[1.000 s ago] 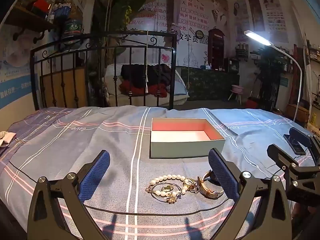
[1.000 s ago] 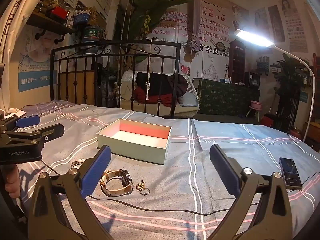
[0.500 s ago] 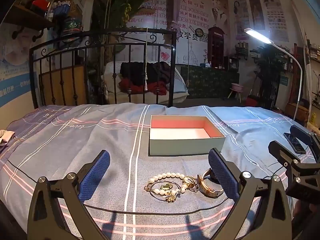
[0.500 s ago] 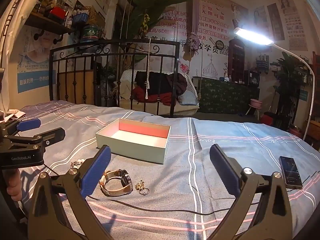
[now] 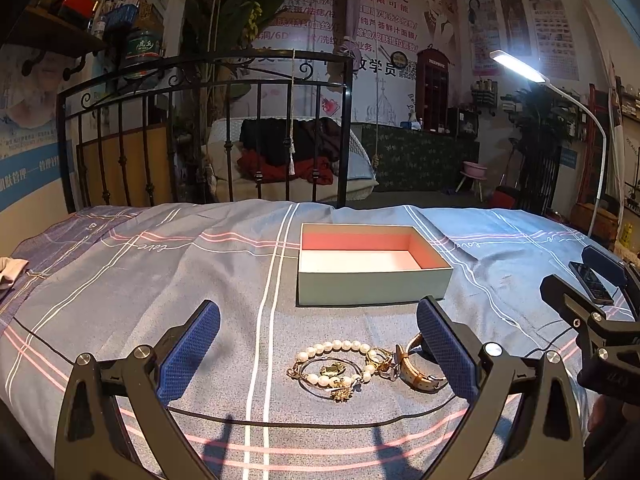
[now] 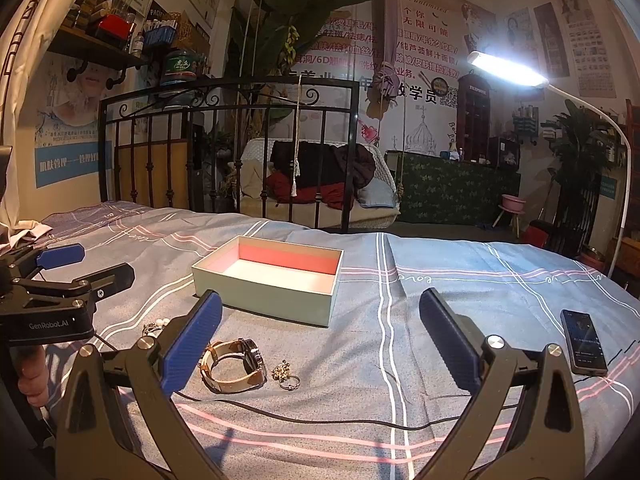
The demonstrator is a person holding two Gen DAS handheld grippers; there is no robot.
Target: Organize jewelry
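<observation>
Jewelry, a pearl bracelet (image 5: 334,362) and watch (image 6: 234,364), lies on the bedspread (image 5: 160,280) before the box (image 5: 372,266). Left gripper (image 5: 318,346) and right gripper (image 6: 320,340) both gape wide, holding nothing.

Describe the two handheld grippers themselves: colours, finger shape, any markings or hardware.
Both match: the left gripper and right gripper have black angular frames branching into two splayed arms, each tipped with a textured blue pad and fixed with silver round bolts. From the right wrist view, the left gripper's black body carries white "GenRobot.AI" lettering. A bare hand grips it; no sleeve is visible.
</observation>
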